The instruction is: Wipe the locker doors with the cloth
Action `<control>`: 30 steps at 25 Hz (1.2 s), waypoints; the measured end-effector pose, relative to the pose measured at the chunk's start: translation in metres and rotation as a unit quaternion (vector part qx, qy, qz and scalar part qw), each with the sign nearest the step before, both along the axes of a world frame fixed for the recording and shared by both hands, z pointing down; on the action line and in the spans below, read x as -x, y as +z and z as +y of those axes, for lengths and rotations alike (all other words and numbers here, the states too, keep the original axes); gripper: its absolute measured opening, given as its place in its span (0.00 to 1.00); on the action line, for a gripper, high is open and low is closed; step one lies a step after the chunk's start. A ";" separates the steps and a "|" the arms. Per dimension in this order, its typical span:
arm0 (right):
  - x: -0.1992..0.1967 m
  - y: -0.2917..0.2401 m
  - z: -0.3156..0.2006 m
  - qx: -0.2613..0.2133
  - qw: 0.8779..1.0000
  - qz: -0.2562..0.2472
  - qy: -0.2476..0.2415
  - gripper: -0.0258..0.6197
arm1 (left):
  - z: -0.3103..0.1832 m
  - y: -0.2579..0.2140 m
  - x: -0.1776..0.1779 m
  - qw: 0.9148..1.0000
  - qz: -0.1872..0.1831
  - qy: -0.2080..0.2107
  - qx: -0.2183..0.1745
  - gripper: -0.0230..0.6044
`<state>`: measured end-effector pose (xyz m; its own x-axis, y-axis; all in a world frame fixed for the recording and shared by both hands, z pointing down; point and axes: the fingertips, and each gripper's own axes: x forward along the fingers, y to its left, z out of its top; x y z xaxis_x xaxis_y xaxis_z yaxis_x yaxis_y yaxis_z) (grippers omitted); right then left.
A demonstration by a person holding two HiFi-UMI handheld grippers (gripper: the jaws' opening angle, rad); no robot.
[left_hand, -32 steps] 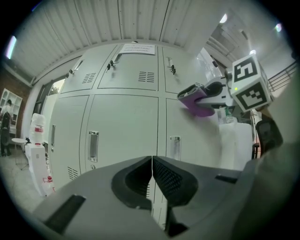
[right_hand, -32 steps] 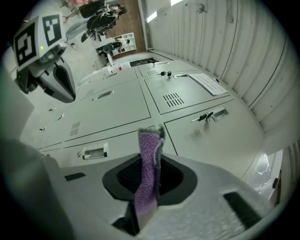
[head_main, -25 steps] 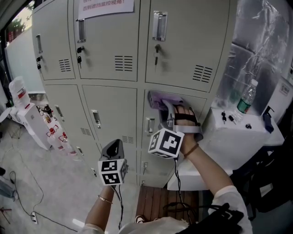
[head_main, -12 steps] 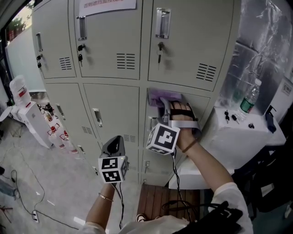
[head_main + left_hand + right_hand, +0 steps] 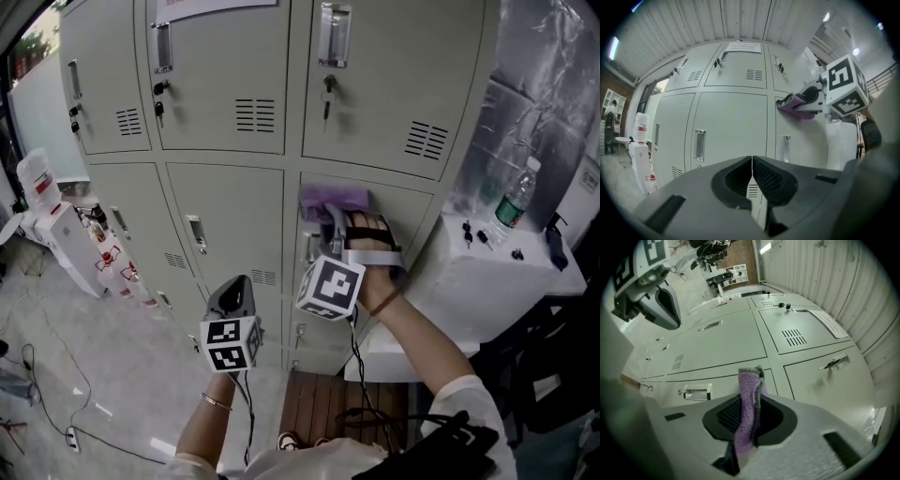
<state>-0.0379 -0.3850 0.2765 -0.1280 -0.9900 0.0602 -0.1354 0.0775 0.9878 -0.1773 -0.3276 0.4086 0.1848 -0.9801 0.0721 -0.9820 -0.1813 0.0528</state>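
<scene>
Barely anything had changed over the last second: the right gripper (image 5: 331, 217) stayed against the lockers and the cloth (image 5: 334, 198) sat at much the same spot, perhaps a touch further left. I saw the purple cloth pinched between that gripper's jaws, standing up out of them as a folded strip and pressed flat against the top of the lower right locker door (image 5: 412, 217), just under the seam below the upper door. The person's right hand (image 5: 371, 251) was strapped round the gripper's handle. The left gripper (image 5: 233, 292) hung lower and to the left, in front of the lower middle door (image 5: 225, 220) but well apart from it, its jaws closed together on nothing.
</scene>
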 end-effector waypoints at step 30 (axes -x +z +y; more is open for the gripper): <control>0.000 0.090 0.003 0.076 0.997 -0.028 0.004 0.13 | -0.001 0.035 -0.012 0.999 0.004 0.020 0.034 0.05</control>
<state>-0.0379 -0.3822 0.3663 -0.1273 -0.9709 0.2029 -0.1913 0.2248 0.9555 -0.1657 -0.3286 0.4439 0.2252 -0.9647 0.1367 -0.9734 -0.2167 0.0744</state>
